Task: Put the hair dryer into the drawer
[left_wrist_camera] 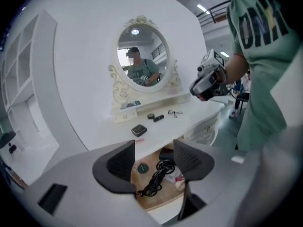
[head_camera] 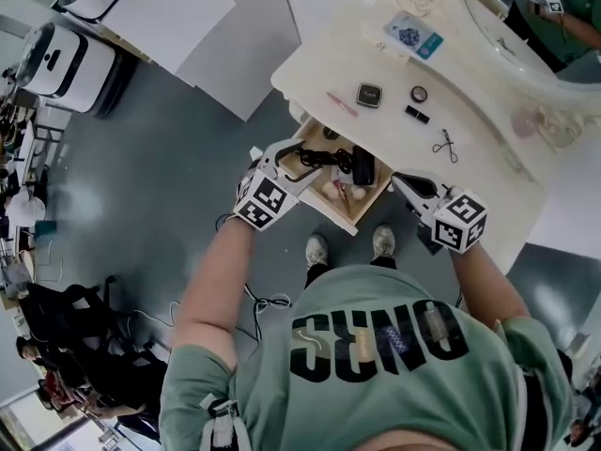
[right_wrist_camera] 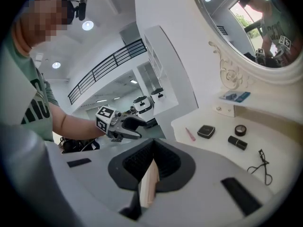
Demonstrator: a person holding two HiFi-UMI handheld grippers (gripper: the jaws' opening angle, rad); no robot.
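Seen from above, the hair dryer (head_camera: pixel 362 167) lies with its cord in the open drawer (head_camera: pixel 360 217) under the white table (head_camera: pixel 315 69). The left gripper (head_camera: pixel 299 165) hangs over the drawer's left end, and the right gripper (head_camera: pixel 399 179) is beside its right corner. The left gripper view shows its fingers (left_wrist_camera: pixel 116 167) spread and empty above the drawer. The right gripper view shows its fingers (right_wrist_camera: pixel 137 162) pressed together.

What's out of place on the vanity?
The drawer stands pulled out under the tabletop, with the hair dryer inside and its black cord sprawled loose. Nothing on top looks spilled or damaged.
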